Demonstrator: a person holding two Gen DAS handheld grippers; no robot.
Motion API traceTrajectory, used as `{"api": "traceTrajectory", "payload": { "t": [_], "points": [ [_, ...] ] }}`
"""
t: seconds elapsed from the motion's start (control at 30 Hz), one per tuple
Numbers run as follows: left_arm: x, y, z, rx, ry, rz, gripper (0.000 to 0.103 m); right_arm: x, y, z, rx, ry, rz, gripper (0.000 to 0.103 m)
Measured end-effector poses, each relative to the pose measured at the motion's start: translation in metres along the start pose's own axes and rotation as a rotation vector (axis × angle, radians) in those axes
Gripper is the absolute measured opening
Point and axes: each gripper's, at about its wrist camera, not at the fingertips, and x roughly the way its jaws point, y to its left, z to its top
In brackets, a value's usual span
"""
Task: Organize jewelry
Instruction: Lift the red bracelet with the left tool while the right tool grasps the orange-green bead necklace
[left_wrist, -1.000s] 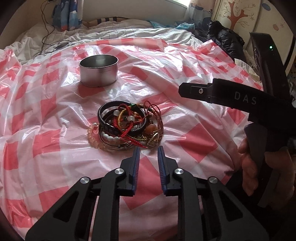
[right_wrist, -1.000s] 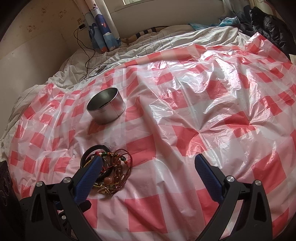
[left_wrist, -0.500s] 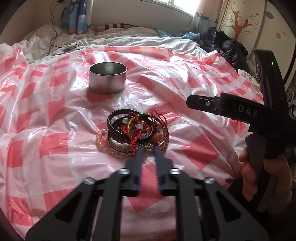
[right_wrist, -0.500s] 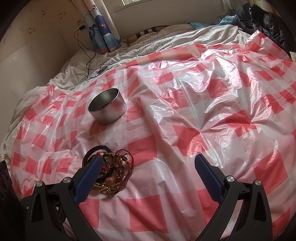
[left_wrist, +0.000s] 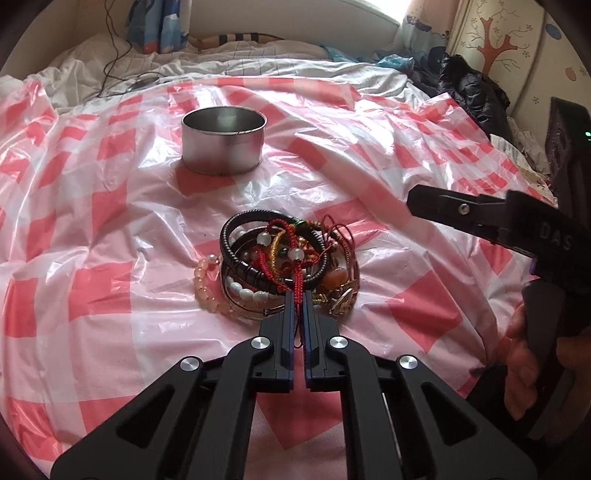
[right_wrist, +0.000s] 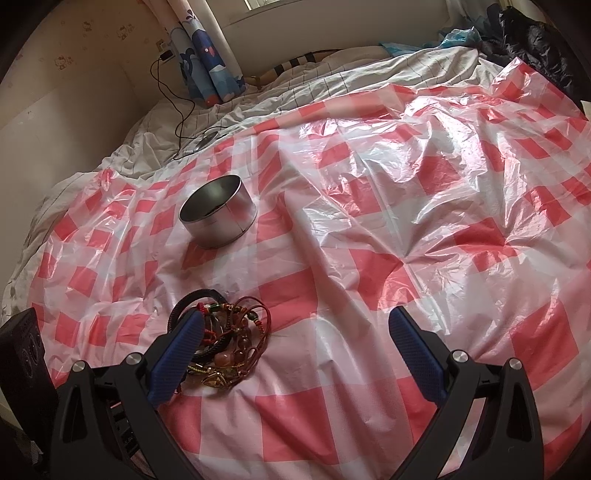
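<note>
Since the earlier frames, the left gripper (left_wrist: 298, 295) has advanced to the near edge of the tangled pile of bracelets (left_wrist: 284, 269) and its jaws have just been closing; they are now standing together, pinching a red braided cord (left_wrist: 297, 282) that trails from the pile. That pile, made of a black ridged bangle (left_wrist: 255, 271), white and peach bead strings and red and gold cords, is lying on the red-and-white checked plastic sheet (left_wrist: 110, 229) spread over a bed.

Lettering "DAS" is showing in pale capitals on the black body of the right gripper (right_wrist: 295, 343), seen at the right of the left wrist view, where a hand (left_wrist: 521, 365) is gripping its handle. Its blue-padded jaws are standing wide apart with nothing between them, hanging just right of the pile.

Beyond the pile, well apart from it, a round silver metal tin (left_wrist: 223, 140) is sitting upright and open-topped; no contents are visible inside. Behind the sheet, a crumpled white quilt (right_wrist: 295, 92) is carrying a black cable (right_wrist: 177, 122), and a blue patterned curtain (right_wrist: 210, 62) is hanging at the wall.
</note>
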Motion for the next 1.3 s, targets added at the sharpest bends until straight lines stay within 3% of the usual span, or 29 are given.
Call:
{"api": "traceTrajectory", "payload": {
  "t": [0.2, 0.37, 0.5, 0.63, 0.7, 0.73, 0.83, 1.0, 1.1, 1.2, 1.23, 1.3],
  "points": [
    [-0.037, 0.016, 0.006, -0.061, -0.169, -0.06, 0.003, 0.003, 0.006, -0.002, -0.008, 0.009, 0.005, 0.096],
    [-0.071, 0.044, 0.008, -0.158, -0.332, -0.066, 0.003, 0.008, 0.04, -0.011, -0.181, 0.042, 0.008, 0.096],
    [-0.082, 0.053, 0.007, -0.175, -0.366, -0.043, 0.003, 0.012, 0.078, -0.027, -0.379, 0.042, -0.011, 0.096],
    [-0.086, 0.062, 0.008, -0.189, -0.368, -0.044, 0.003, 0.005, 0.111, -0.046, -0.535, -0.025, 0.017, 0.094],
    [-0.085, 0.064, 0.007, -0.196, -0.366, -0.051, 0.003, 0.006, 0.118, -0.049, -0.571, -0.038, 0.032, 0.08],
    [-0.085, 0.064, 0.007, -0.196, -0.366, -0.052, 0.003, 0.011, 0.121, -0.048, -0.574, -0.02, 0.042, 0.07],
    [-0.085, 0.064, 0.006, -0.19, -0.368, -0.054, 0.003, 0.029, 0.117, -0.039, -0.516, 0.06, 0.105, 0.052],
    [-0.085, 0.065, 0.005, -0.195, -0.371, -0.065, 0.003, 0.047, 0.1, -0.023, -0.365, 0.152, 0.244, 0.046],
    [-0.085, 0.065, 0.006, -0.196, -0.371, -0.072, 0.003, 0.054, 0.104, -0.023, -0.374, 0.169, 0.239, 0.041],
    [-0.085, 0.065, 0.006, -0.197, -0.372, -0.077, 0.003, 0.061, 0.112, -0.025, -0.397, 0.189, 0.243, 0.026],
    [-0.085, 0.065, 0.006, -0.198, -0.373, -0.077, 0.003, 0.064, 0.113, -0.026, -0.402, 0.199, 0.238, 0.017],
    [-0.085, 0.066, 0.006, -0.201, -0.373, -0.076, 0.003, 0.068, 0.114, -0.025, -0.389, 0.215, 0.265, 0.011]
  ]
}}
